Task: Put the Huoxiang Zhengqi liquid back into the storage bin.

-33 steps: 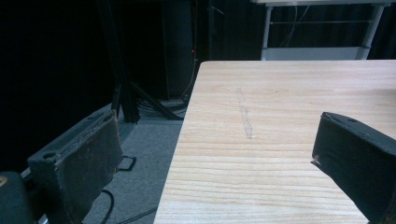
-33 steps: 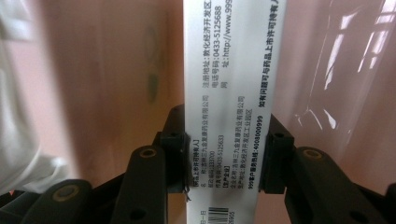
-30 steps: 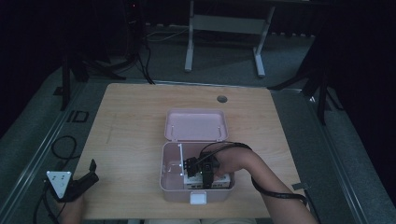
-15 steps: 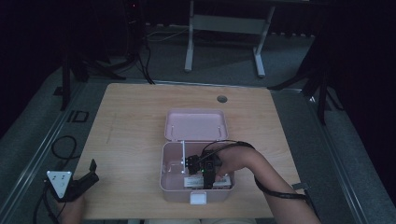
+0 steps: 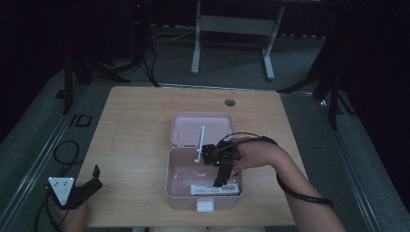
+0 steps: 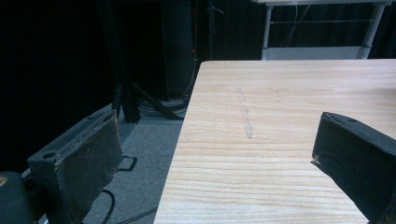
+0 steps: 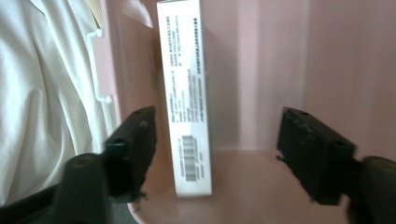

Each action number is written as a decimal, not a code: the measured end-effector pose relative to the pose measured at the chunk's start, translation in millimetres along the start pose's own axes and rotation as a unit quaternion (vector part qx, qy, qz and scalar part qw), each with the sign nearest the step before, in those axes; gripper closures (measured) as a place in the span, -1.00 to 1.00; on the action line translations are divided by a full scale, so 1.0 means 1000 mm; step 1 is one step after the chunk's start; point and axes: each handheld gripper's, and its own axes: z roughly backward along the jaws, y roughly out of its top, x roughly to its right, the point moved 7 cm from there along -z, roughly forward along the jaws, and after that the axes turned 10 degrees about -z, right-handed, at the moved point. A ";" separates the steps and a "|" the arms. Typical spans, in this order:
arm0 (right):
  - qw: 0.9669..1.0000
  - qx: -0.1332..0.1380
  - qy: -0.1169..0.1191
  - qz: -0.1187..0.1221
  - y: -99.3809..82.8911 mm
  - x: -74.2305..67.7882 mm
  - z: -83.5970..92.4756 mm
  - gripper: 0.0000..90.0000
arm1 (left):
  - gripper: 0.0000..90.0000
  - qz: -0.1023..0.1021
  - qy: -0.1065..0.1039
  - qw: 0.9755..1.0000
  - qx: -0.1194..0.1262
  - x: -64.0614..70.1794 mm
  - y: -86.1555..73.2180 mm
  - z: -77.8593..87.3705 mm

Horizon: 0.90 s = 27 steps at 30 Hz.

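The right gripper [image 5: 220, 180] is hanging released over the pink box [image 5: 170, 174], jaws just opened with nothing pinched; the white carton [image 7: 187, 100] is lying against the box's near wall, apparently just placed. The left gripper [image 5: 92, 180] is idling open at the table's [image 5: 135, 116] corner.

The table [image 5: 140, 145] is pale wood with a fine straight grain and a matt, smooth top; a faint dull streak [image 6: 244, 114] mars it toward the left. The pink box [image 5: 176, 188] looks like smooth plastic with a soft sheen, as does its open lid [image 5: 186, 126]. The white carton [image 7: 184, 93] inside is printed card, slightly glossy. The left gripper [image 6: 219, 163] has matt black pads, worn and rough at the edges.
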 end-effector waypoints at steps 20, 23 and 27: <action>0.991 0.105 -0.052 -0.065 -0.070 0.039 0.029 -0.68 | -0.96 -0.002 0.001 1.000 -0.001 0.000 0.000 0.000; 0.987 0.121 -0.058 -0.091 -0.089 0.049 0.027 -0.68 | -0.96 -0.003 0.002 1.000 -0.001 0.001 0.000 0.000; 0.978 0.149 -0.080 -0.120 -0.106 0.064 0.021 -0.69 | -0.96 -0.004 0.002 1.000 -0.002 0.001 0.000 0.000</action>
